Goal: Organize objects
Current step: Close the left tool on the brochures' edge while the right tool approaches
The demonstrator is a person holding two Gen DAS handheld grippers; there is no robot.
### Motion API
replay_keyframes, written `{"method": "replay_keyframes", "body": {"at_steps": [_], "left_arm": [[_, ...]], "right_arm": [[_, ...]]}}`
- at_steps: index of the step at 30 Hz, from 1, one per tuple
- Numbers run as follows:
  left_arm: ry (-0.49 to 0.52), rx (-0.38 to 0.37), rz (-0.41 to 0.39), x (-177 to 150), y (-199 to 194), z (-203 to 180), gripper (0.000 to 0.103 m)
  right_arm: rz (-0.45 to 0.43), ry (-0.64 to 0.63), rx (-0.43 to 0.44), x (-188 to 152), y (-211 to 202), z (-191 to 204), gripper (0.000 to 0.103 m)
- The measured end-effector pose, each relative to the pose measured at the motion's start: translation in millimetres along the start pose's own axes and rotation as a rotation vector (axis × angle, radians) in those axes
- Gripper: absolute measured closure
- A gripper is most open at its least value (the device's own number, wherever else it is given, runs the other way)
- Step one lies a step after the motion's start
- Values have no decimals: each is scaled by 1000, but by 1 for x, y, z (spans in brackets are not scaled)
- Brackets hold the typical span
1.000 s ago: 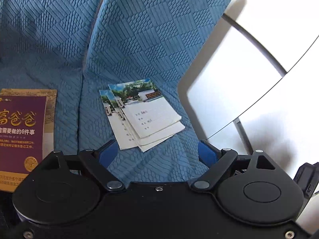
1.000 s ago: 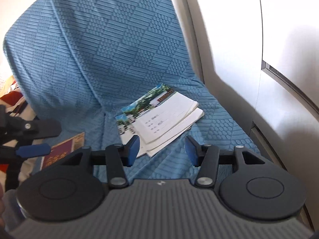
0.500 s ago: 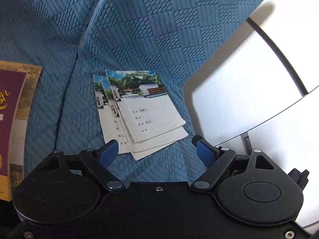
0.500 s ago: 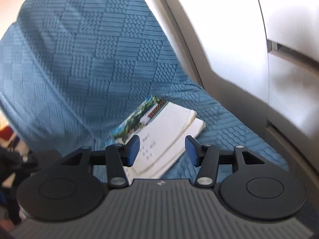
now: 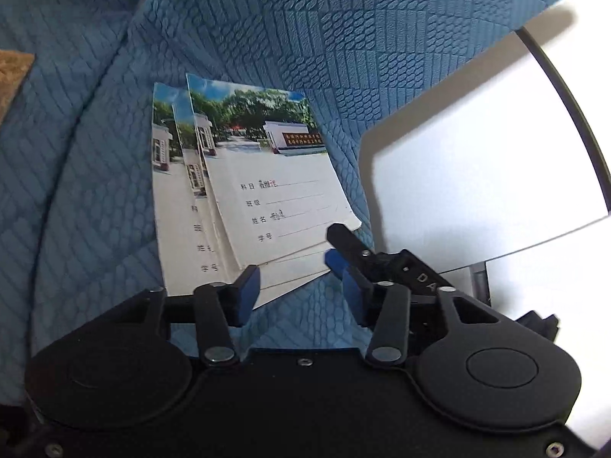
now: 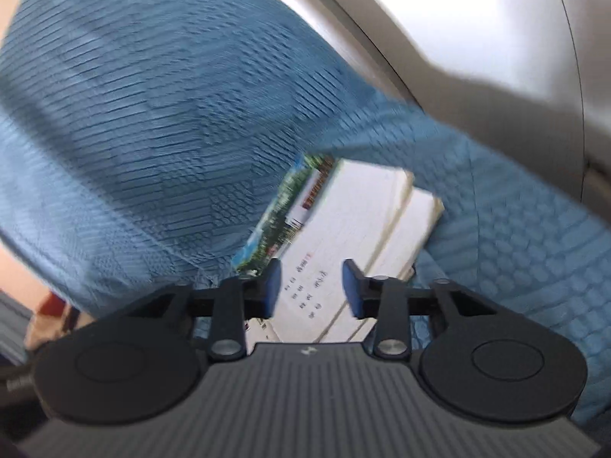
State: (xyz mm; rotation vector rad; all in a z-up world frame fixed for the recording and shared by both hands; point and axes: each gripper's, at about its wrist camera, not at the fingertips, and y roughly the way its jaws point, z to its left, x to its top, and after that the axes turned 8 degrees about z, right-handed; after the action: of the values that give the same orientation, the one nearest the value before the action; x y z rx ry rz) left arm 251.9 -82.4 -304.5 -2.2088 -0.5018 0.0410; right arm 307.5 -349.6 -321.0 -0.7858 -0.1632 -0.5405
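A loose stack of thin notebooks [image 5: 263, 194] with a photo of a gate and trees on their covers lies on a blue textured seat [image 5: 95, 191]. My left gripper [image 5: 298, 290] is open, its fingers just over the stack's near edge. In the same view my right gripper's black and blue tip [image 5: 343, 252] rests at the stack's near right corner. In the blurred right wrist view the notebooks [image 6: 343, 236] lie straight ahead, and my right gripper [image 6: 311, 290] is open above them, holding nothing.
A white wall panel [image 5: 477, 175] with a dark seam stands right beside the seat. The brown corner of another book [image 5: 13, 72] shows at the far left. The blue seat back [image 6: 152, 114] rises behind the notebooks.
Both grippers have moved forward and down toward the notebooks, which look larger now. The left jaws have narrowed. The right gripper's tip has come into the left wrist view.
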Motion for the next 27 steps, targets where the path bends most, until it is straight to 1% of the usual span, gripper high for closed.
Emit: {"method": "replay_keyframes", "body": {"at_steps": [2,4,6,8,10,11,16,21,23,25,26,27], "left_arm": [[-46,-28,13,7,10,9,67],[-93,-43,33,12,20,18,72],[-122,-30,41,15,28,25,73],[-141,7,40,16,32,31,72],[-155,20,37,16,35,35,71],[-166,17,39,16,37,36,71],[-196,6,48,17,48,40,71],[-278,-44,36,16,50,50,72],[-309,-55,43,19,50,53,76],[-320,-44,50,20,51,54,86],[-322,-36,53,21,52,54,89],[-325,-30,55,22,53,54,95]], "right_arm": [[26,31,5,3,11,-6,73],[55,42,-10,5,21,-9,74],[84,76,2,4,28,-16,75],[83,92,17,5,30,-20,75],[80,99,27,4,29,-23,76],[77,108,30,4,29,-25,78],[71,124,44,3,29,-28,78],[63,130,45,2,29,-29,78],[59,129,44,1,29,-29,78],[57,127,44,1,29,-29,78],[57,130,46,0,29,-30,78],[56,139,51,0,29,-31,78]]}}
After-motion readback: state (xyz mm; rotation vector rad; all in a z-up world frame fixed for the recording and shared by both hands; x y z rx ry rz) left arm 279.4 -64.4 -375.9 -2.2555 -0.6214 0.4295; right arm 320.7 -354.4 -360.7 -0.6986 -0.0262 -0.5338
